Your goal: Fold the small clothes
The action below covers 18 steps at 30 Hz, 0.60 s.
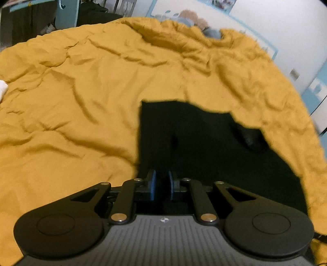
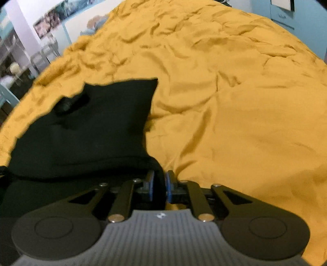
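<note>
Left wrist view: mustard-yellow duvet [image 1: 92, 98] covers the bed, heavily wrinkled; a small white item [image 1: 3, 88] sits at the far left edge, identity unclear. A black garment [image 1: 194, 139] lies on the duvet right of centre, its far edge roughly straight, a darker lump or fold visible toward its right side. Left gripper [image 1: 162, 180] sits at the garment's near left edge; blue pads [image 1: 153, 182] drawn close with a narrow gap; black fabric fills that gap, so it reads as pinching the garment's near hem. Blue furniture and a white wall show beyond the bed, blurred.

Right wrist view: shelving and wall pictures [image 2: 55, 18] at far left, blurred; the same black garment [image 2: 92, 126] lies on the left half of the duvet [image 2: 235, 102], one pointed corner aimed away from the camera; a thick rolled or seamed edge of it curves along the near side and runs into the right gripper [image 2: 159, 182]. Its blue pads [image 2: 168, 184] are nearly together, and the dark edge passes between them; pinching the garment at its near right corner. Duvet to the right of the gripper is bare yellow cloth, creased.
</note>
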Each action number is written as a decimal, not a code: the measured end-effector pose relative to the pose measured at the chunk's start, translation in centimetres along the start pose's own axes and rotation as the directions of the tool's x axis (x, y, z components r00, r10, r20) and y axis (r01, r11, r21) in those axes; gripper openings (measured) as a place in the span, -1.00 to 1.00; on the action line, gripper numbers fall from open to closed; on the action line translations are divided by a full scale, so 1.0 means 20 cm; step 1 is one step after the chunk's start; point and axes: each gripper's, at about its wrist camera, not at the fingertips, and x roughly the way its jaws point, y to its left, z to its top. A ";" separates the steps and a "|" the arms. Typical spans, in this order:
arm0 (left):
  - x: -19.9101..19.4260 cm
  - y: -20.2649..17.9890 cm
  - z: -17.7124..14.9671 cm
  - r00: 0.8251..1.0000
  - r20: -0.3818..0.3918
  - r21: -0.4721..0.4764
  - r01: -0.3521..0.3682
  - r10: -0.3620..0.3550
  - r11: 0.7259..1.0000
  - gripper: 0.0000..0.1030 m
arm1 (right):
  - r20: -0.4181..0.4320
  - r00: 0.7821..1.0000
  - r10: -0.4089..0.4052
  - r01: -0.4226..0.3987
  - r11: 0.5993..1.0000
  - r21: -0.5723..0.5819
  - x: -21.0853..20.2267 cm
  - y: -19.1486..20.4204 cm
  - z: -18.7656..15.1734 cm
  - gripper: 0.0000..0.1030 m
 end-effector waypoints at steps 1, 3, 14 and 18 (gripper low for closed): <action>0.00 -0.01 0.02 1.000 0.012 -0.010 0.019 -0.018 1.000 -0.73 | 0.013 1.000 0.007 -0.007 1.000 0.004 -0.01 0.01 0.02 -0.62; 0.02 -0.04 0.05 1.000 0.017 -0.006 0.022 -0.022 1.000 -0.72 | 0.040 0.999 0.032 -0.033 0.999 0.013 -0.01 0.01 0.08 -0.41; 0.31 -0.03 0.11 1.000 -0.002 -0.151 0.031 -0.031 0.988 -0.58 | 0.063 0.984 0.168 -0.179 0.943 0.279 0.44 -0.05 0.38 -0.28; 0.33 -0.02 0.10 0.997 0.013 -0.170 0.078 -0.077 0.982 -0.88 | 0.065 0.975 0.214 -0.222 0.896 0.383 0.57 -0.09 0.42 -0.39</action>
